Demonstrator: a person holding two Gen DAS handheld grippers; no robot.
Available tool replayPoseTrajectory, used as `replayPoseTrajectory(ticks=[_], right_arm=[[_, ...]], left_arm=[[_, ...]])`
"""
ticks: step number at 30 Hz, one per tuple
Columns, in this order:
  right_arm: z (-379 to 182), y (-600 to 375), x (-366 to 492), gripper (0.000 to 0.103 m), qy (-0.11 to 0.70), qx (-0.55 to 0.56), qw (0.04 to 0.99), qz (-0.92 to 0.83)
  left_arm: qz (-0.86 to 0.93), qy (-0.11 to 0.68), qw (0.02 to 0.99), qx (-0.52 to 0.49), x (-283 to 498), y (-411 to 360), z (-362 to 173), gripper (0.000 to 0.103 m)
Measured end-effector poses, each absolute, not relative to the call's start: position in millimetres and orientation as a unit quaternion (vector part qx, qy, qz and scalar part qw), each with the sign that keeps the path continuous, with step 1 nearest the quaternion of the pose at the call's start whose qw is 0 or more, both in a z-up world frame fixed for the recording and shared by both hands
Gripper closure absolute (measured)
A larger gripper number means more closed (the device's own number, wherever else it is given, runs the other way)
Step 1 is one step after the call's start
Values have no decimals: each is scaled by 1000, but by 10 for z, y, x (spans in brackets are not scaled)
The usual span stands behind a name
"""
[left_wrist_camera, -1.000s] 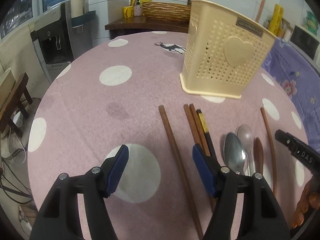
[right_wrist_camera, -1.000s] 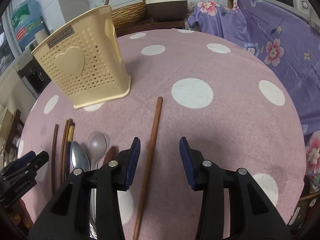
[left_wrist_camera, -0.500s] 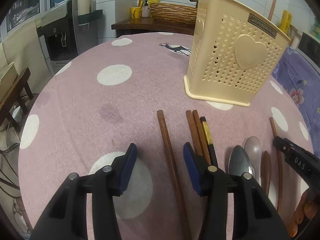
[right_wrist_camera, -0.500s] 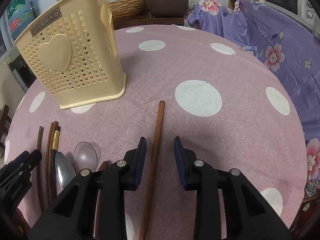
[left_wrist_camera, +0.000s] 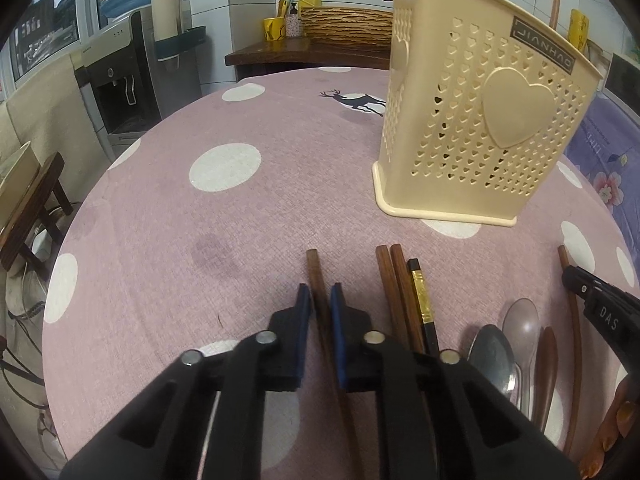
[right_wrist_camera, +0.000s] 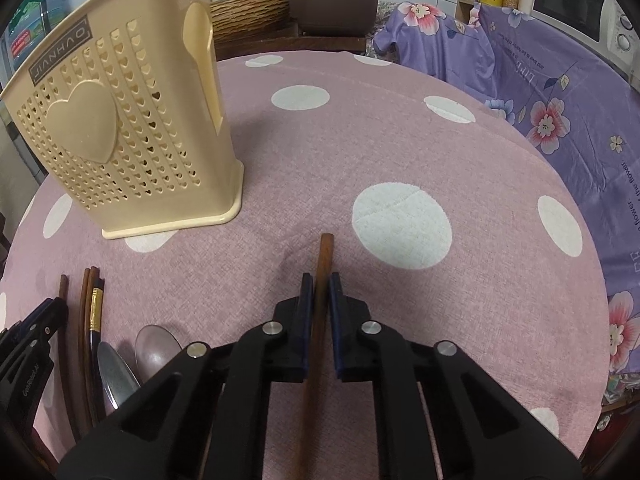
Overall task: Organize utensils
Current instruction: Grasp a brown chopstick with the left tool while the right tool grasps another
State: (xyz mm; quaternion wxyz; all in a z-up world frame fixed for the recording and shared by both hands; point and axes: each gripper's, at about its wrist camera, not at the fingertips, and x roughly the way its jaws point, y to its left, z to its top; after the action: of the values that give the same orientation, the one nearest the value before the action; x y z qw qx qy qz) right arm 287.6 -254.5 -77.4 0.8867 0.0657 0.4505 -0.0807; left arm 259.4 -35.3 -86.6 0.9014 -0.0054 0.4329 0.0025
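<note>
Wooden chopsticks [left_wrist_camera: 320, 300] [right_wrist_camera: 322, 280] clamped, one per gripper: left gripper [left_wrist_camera: 320, 304], right gripper [right_wrist_camera: 319, 292]; lift level, drop into holder [left_wrist_camera: 472, 128] at 1 o'clock.

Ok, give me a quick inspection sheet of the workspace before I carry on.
Surface: round table, pink polka-dot cloth.
Job's things: cream utensil holder upright; loose chopsticks, metal spoon, clear spoon lying flat.
Clutter: nothing seen.
Grippers: left claw shut on leftmost chopstick; right claw shut on rightmost chopstick; both just closed.
Cables: wires on floor, left.
Surroundings: water dispenser, purple floral cloth, microwave.
</note>
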Motion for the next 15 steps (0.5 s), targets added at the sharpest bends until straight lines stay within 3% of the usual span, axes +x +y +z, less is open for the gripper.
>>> replayPoseTrajectory(ticks=[15], right_arm=[[-768,-2587,2879,95,445,86,889,-69]], left_arm=[[-8,434,901,-12,2599,-367,-857,94]])
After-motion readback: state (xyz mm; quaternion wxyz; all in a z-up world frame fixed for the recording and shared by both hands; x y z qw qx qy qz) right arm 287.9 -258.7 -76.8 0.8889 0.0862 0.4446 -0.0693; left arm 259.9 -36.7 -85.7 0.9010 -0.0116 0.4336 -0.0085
